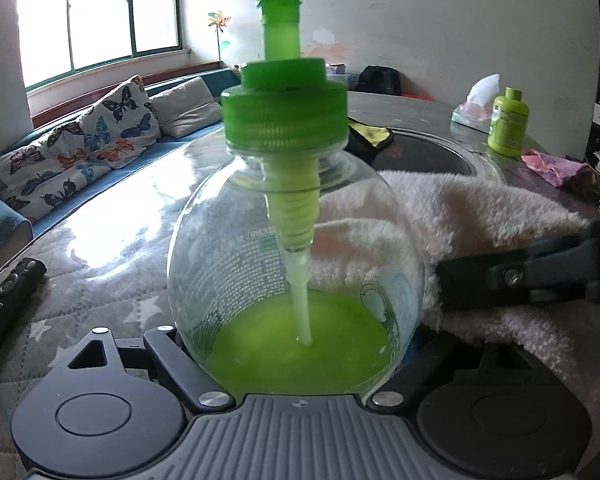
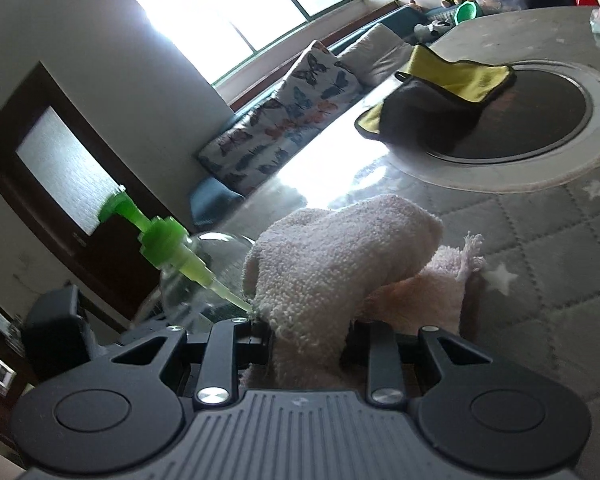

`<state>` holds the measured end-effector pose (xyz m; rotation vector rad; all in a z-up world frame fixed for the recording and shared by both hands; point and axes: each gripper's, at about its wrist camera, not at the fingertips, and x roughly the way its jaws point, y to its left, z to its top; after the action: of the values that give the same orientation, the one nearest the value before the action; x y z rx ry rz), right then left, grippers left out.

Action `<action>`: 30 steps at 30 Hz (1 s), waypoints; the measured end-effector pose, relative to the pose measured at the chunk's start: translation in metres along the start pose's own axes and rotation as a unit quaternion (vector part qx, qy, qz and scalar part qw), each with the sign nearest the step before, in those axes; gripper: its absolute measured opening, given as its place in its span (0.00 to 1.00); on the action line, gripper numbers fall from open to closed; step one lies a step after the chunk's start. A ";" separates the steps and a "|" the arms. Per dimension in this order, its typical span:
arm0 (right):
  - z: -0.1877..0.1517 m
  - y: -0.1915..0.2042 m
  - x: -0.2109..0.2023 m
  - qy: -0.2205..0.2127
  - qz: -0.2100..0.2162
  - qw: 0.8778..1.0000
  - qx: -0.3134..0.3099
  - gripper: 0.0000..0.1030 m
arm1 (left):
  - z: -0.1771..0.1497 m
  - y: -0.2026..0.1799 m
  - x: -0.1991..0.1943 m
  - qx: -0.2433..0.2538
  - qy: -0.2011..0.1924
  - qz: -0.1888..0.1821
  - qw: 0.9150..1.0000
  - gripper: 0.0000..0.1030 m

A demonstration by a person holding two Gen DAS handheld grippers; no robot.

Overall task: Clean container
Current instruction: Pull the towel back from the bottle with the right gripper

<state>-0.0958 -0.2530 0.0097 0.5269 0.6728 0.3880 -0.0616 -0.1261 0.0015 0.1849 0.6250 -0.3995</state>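
Observation:
A round clear pump bottle [image 1: 296,248] with a green cap and a pool of green liquid at its bottom fills the left wrist view. My left gripper [image 1: 296,364] is shut on its lower body, one finger on each side. A fluffy pale pink towel [image 1: 480,208] lies against the bottle's right side. In the right wrist view my right gripper [image 2: 308,336] is shut on that towel [image 2: 340,248], which bulges up between the fingers and touches the tilted bottle [image 2: 196,280]. A black finger [image 1: 500,280] of the right gripper shows over the towel.
The grey quilted star-pattern table [image 2: 540,288] has a dark round inset [image 2: 532,120] with a yellow-and-black cloth [image 2: 440,96] on its edge. A small green bottle [image 1: 508,120], a tissue pack [image 1: 476,100] and a pink rag [image 1: 556,164] stand far right. A remote control [image 1: 8,296] lies left.

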 end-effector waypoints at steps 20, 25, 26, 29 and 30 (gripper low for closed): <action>-0.016 0.031 -0.042 -0.015 -0.090 0.990 -0.109 0.60 | -0.002 0.002 -0.001 -0.008 -0.001 -0.002 1.000 0.88; -0.010 0.016 -0.049 -0.016 -0.095 0.991 -0.090 0.60 | -0.003 0.005 -0.003 -0.024 0.001 -0.005 1.000 0.89; -0.011 0.015 -0.050 -0.013 -0.094 0.991 -0.091 0.60 | -0.004 0.007 -0.004 -0.027 0.001 -0.004 1.000 0.90; -0.017 0.015 -0.051 -0.003 -0.102 0.988 -0.114 0.61 | -0.008 0.011 -0.010 -0.040 -0.001 -0.007 0.999 0.92; -0.019 0.016 -0.051 -0.001 -0.107 0.987 -0.122 0.61 | -0.010 0.012 -0.012 -0.045 -0.002 -0.009 0.999 0.92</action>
<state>-0.1479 -0.2591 0.0304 0.2188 0.6619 0.2624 -0.0707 -0.1086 0.0017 0.0927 0.6395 -0.3879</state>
